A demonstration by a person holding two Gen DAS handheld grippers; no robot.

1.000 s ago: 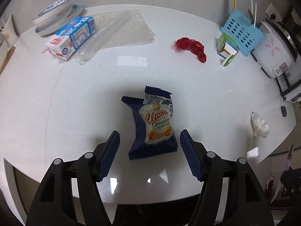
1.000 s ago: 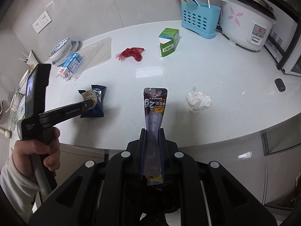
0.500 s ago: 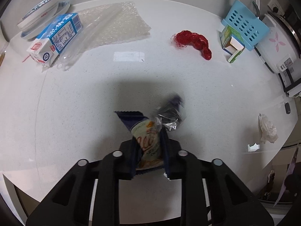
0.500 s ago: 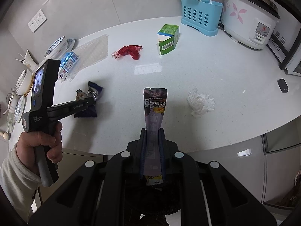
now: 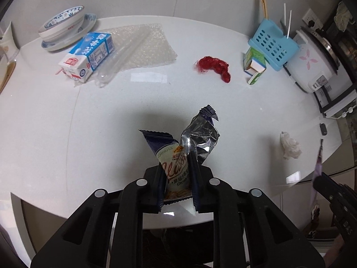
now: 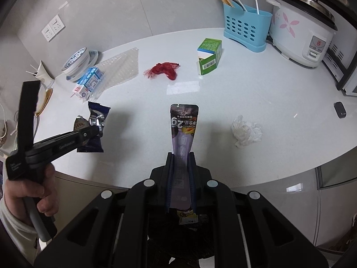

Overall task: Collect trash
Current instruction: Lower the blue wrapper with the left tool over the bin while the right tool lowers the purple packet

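Navy cookie wrapper (image 5: 176, 163), red mesh (image 5: 213, 67)

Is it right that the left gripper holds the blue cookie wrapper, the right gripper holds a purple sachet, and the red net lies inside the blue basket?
Not fully. The left gripper does hold the cookie wrapper, and the right gripper the purple sachet. But the red net lies on the white counter, apart from the blue basket, as the right wrist view shows.
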